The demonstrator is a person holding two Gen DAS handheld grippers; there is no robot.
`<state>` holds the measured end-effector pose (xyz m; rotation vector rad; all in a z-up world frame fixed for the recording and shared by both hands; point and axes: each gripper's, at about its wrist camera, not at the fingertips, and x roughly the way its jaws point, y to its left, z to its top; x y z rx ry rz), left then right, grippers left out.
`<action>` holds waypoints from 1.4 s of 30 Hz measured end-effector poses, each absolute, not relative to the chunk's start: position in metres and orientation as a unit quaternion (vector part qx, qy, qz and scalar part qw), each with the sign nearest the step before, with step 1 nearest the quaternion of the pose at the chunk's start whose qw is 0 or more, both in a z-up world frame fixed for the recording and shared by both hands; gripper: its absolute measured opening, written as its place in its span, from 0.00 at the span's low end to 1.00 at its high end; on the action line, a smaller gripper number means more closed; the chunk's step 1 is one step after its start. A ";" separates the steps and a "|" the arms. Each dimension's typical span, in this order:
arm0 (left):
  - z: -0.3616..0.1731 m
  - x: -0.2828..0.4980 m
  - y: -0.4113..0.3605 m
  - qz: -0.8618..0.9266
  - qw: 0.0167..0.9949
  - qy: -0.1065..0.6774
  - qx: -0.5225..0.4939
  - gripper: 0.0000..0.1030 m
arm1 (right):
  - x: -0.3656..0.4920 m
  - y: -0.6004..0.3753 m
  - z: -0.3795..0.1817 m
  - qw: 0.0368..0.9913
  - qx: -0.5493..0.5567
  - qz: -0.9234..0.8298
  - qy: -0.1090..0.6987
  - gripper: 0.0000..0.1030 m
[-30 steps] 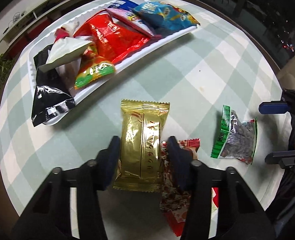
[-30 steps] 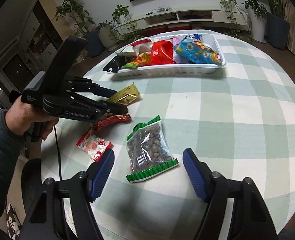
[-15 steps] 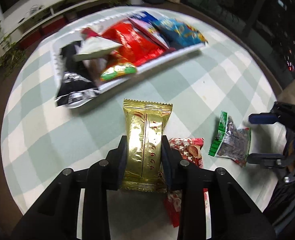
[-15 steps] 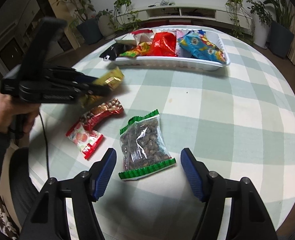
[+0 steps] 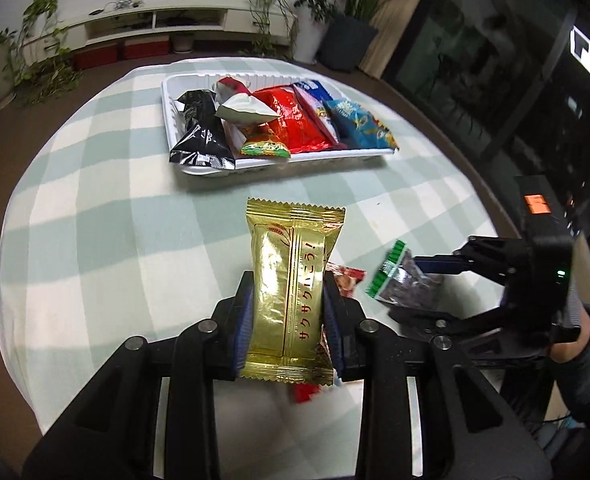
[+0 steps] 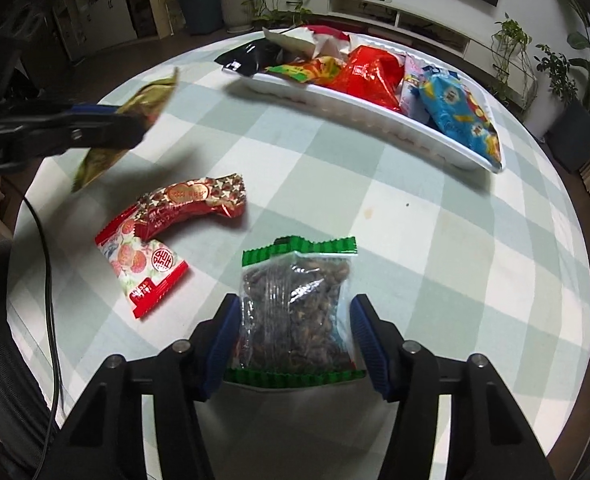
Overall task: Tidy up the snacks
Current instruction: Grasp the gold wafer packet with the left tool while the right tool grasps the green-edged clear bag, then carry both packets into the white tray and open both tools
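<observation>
A gold snack packet (image 5: 291, 280) hangs above the checked tablecloth, and my left gripper (image 5: 289, 294) is shut on its sides. The right wrist view shows that packet (image 6: 151, 96) at the left, in the left gripper (image 6: 133, 130). A clear bag of nuts with green ends (image 6: 295, 280) lies flat on the cloth between the fingers of my right gripper (image 6: 295, 316). Its jaws are closing, with a small gap still showing at the right pad (image 6: 365, 340). Several snack bags fill the white tray (image 5: 167, 92) at the far side.
Two red packets (image 6: 191, 204) (image 6: 139, 264) lie on the cloth left of the nut bag. A black cable (image 6: 51, 300) hangs past the round table's left edge. Potted plants and a low white shelf (image 5: 155, 24) stand beyond the table.
My left gripper shut on the gold packet and lifted it off the cloth toward the tray. My right gripper moved in over the nut bag and its jaws narrowed around it.
</observation>
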<state>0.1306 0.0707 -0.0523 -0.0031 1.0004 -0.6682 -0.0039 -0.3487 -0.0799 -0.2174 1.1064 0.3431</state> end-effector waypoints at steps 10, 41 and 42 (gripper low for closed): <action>-0.048 0.120 0.066 -0.316 0.829 0.461 -0.026 0.28 | -0.006 -0.353 -0.076 0.826 -0.071 0.176 0.531 0.30; 0.030 0.281 0.000 -0.296 0.859 0.417 -0.023 0.28 | 0.140 -0.433 0.053 0.894 0.092 0.150 0.413 0.27; 0.025 0.288 -0.004 -0.293 0.858 0.421 -0.020 0.28 | 0.150 -0.431 0.051 0.892 0.091 0.151 0.416 0.27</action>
